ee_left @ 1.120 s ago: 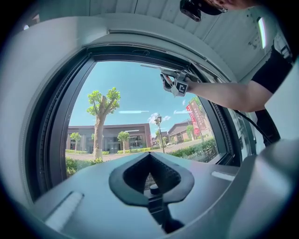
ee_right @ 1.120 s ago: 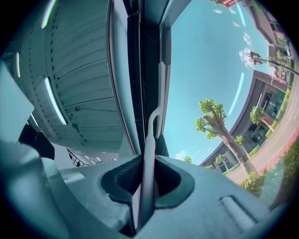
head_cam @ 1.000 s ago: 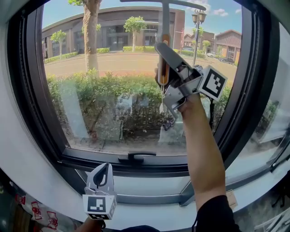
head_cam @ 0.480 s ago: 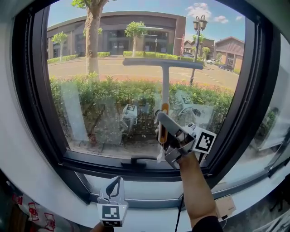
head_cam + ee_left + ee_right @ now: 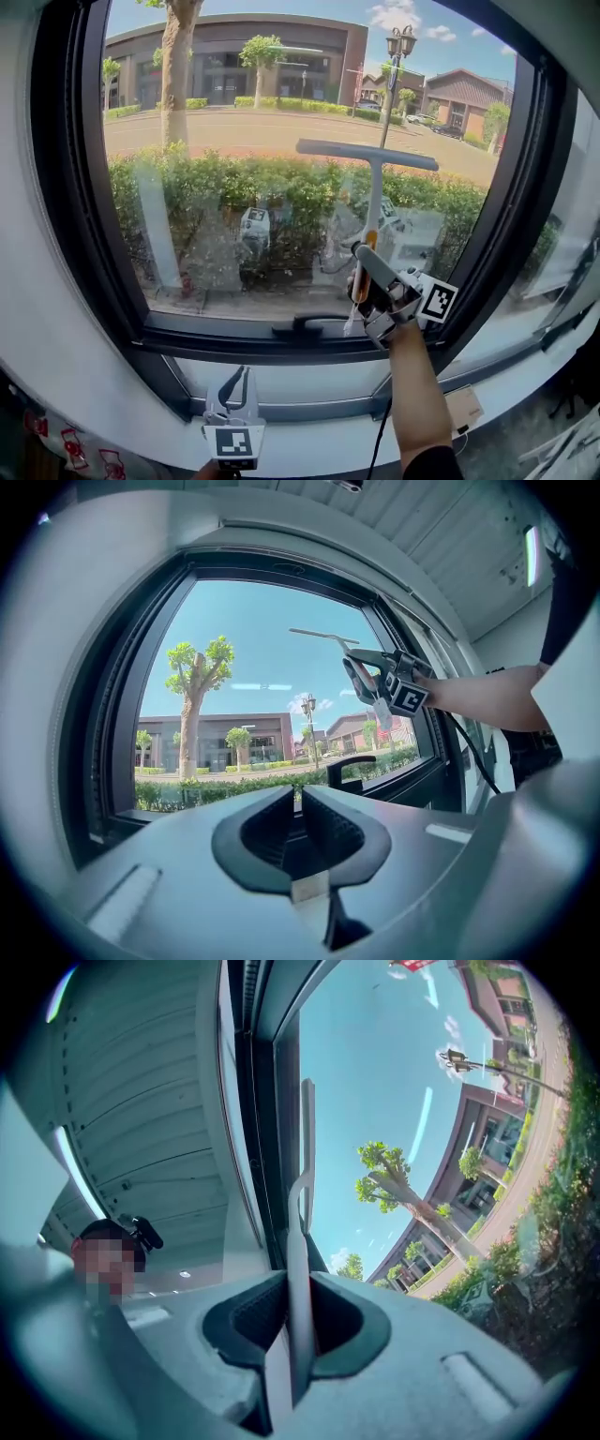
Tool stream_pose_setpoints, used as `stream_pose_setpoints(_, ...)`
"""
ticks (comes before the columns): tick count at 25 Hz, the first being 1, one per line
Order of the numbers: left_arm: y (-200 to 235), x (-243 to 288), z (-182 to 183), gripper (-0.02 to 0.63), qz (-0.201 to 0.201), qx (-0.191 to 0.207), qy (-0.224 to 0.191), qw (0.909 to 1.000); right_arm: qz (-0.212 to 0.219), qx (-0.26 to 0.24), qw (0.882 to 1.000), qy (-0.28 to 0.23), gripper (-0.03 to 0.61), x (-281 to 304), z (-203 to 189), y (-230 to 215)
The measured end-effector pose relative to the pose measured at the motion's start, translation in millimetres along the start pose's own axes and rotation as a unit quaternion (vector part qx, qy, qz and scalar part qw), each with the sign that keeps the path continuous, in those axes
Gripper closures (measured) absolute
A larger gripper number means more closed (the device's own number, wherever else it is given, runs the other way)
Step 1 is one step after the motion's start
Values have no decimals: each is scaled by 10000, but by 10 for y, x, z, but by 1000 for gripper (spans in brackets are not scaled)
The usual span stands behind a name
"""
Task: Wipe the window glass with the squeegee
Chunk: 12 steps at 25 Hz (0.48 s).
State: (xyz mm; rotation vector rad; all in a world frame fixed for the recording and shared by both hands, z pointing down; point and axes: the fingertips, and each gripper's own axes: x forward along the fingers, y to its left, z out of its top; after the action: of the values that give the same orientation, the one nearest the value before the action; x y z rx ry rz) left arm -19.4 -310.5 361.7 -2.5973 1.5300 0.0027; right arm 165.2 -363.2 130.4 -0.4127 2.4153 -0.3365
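The squeegee (image 5: 374,192) stands upright against the window glass (image 5: 234,187), its grey blade (image 5: 366,155) level at mid-height, right of centre. My right gripper (image 5: 362,269) is shut on its orange-and-grey handle, low on the pane just above the frame. In the right gripper view the handle (image 5: 298,1241) runs straight up between the jaws of the right gripper (image 5: 298,1290). My left gripper (image 5: 235,381) hangs below the sill, jaws together and nothing in them. The left gripper (image 5: 298,803) looks up at the pane, where the squeegee (image 5: 323,637) and right gripper (image 5: 367,672) show.
A black window frame (image 5: 70,187) surrounds the pane, with a black latch handle (image 5: 309,326) at the bottom centre. A white sill (image 5: 300,384) lies under it. A cable (image 5: 379,441) trails from the right gripper. Hedges, a tree and buildings show outside.
My right gripper has drawn the squeegee down the glass from the top edge to mid-height and a little to the right. The left gripper has stayed low by the sill.
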Motion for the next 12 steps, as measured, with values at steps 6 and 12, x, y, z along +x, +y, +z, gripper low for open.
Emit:
stream_pose_setpoints(6,143,-137,-155,595,11,-296,83,9995,-202,-162,9997,-36,532,6,53,113)
stream_pose_setpoints(12,75,-137,-29,595,97,-149,-170,9997,-30,-368,9993,-20,534,27,234,270)
